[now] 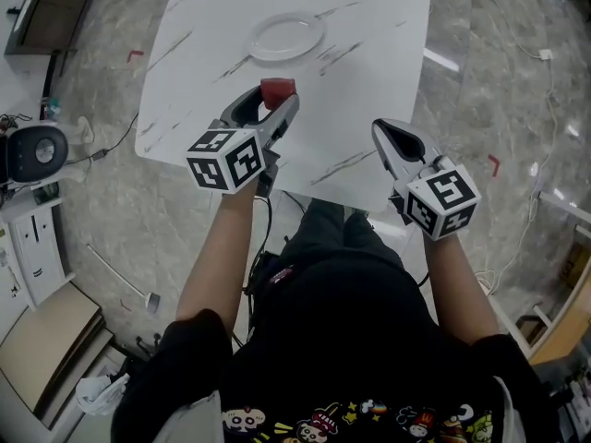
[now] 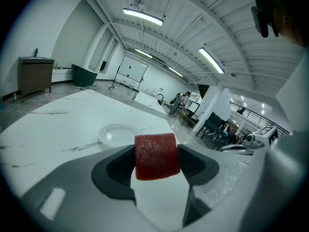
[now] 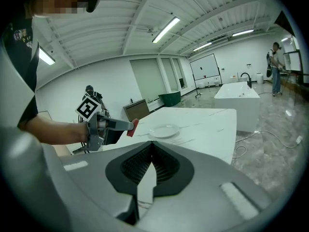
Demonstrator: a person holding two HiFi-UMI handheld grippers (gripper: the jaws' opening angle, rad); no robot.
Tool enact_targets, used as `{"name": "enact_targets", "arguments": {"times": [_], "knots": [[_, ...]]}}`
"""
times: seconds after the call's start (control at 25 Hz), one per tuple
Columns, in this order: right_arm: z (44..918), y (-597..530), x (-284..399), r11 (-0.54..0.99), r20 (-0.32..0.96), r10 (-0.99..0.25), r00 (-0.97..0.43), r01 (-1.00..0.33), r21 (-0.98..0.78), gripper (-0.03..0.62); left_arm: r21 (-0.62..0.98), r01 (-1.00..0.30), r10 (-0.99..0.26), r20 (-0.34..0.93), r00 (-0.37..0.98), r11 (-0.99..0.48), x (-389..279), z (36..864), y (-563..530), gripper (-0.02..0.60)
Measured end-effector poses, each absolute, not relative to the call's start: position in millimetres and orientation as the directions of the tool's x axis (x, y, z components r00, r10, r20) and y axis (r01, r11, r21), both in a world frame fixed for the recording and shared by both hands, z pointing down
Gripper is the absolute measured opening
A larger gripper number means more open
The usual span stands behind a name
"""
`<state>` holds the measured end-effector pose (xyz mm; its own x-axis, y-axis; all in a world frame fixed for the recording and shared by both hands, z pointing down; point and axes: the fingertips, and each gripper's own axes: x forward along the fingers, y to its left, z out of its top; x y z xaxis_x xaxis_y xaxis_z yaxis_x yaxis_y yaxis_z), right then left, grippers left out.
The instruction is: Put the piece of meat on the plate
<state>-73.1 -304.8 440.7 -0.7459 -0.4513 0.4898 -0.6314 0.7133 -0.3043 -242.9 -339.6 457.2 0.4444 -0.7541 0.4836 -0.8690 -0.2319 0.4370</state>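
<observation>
Left gripper [image 1: 277, 100]: jaws clamped from both sides on a red, block-shaped piece of meat [image 2: 155, 156], dark pads pressed against its flanks. The meat is held in the air over the near half of the white, grey-veined marble table [image 1: 369, 63], short of the round white plate [image 1: 286, 37], which lies empty farther along the table, nearly straight ahead of the jaws.

Right gripper [image 3: 151, 164]: jaws drawn together, ribbed pads meeting, nothing between them. It hangs near the table's near edge, well apart from the plate, and takes no part.

We judge the step in hand to be the carry, with the grasp made and the placing not yet done. The next move calls for taking the meat forward until it is over the plate's middle, lowering it close, then parting the jaws so it drops flat and not onto the rim.

Hard to make out: the meat's height above the table, and its underside. From the head view the jaws cover all but its top. How deep it sits between the pads we cannot tell.
</observation>
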Motion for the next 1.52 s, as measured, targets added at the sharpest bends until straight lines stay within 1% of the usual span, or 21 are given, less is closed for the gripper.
{"name": "enact_targets", "arguments": {"times": [0.4,0.76,1.04,1.28,1.44,1.52], "knots": [[456.8,-312.8,-75.8,0.68,0.514,-0.458,-0.725,-0.658,-0.323,0.023,0.401,-0.884,-0.742,0.512,0.432,-0.239,-258.2,480.9,-395.3,0.39],[470.2,-320.7,-67.6,0.645,0.532,-0.467,-0.706,-0.684,-0.341,0.023,0.346,-0.909,-0.68,0.611,0.405,-0.231,-271.2,525.4,-435.8,0.39],[484.9,-322.6,-57.2,0.614,0.546,-0.47,-0.694,-0.701,-0.362,0.023,0.305,-0.922,-0.67,0.636,0.382,-0.236,-276.1,545.5,-467.3,0.39],[490.3,-323.9,-49.1,0.599,0.542,-0.476,-0.693,-0.706,-0.377,0.023,0.265,-0.935,-0.64,0.682,0.354,-0.235,-276.5,567.5,-478.0,0.39],[495.0,-322.1,-45.9,0.592,0.544,-0.472,-0.694,-0.706,-0.388,0.023,0.219,-0.945,-0.647,0.689,0.326,-0.243,-277.5,567.8,-484.4,0.39],[497.6,-320.9,-43.4,0.587,0.545,-0.47,-0.694,-0.707,-0.394,0.023,0.224,-0.944,-0.643,0.691,0.33,-0.243,-275.5,572.2,-487.6,0.39]]}}
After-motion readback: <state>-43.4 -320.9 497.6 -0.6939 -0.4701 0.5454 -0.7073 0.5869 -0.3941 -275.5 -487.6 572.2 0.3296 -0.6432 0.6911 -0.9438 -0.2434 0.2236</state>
